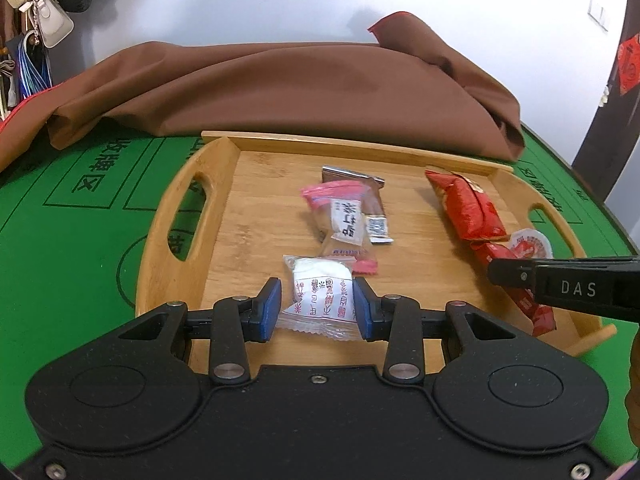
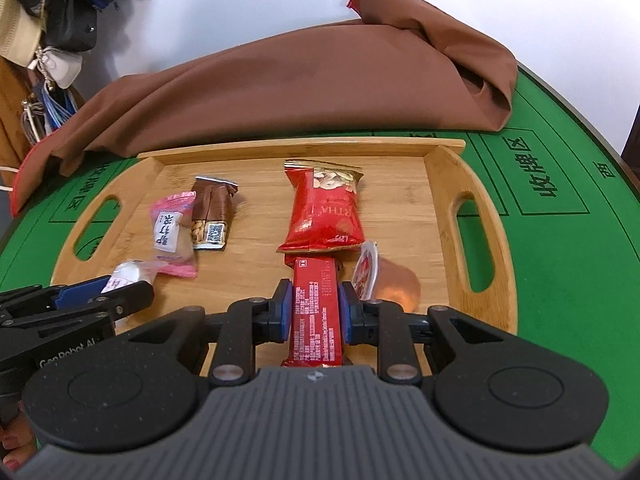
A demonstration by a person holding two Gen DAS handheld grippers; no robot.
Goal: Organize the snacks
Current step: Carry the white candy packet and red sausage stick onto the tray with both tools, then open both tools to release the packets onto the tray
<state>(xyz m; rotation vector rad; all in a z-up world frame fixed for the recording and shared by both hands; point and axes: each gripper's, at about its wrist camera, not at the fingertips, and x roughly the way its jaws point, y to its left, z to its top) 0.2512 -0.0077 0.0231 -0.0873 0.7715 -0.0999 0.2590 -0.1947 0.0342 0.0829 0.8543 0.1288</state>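
Left tongs (image 1: 316, 306) grip white candy (image 1: 320, 300) | right tongs (image 2: 313, 307) clamp red bar (image 2: 314, 312) | bamboo tray (image 2: 440, 200) (green felt table (image 2: 560, 280))

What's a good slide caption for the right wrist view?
Right gripper clamps a red snack bar over the wooden tray of snacks.

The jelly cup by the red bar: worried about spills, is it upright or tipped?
Tipped. The jelly cup lies on its side on the tray, foil lid facing sideways.

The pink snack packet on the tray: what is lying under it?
The pink snack packet overlaps the brown snack bar at one side. The rest rests on the wooden tray; anything beneath it stays hidden.
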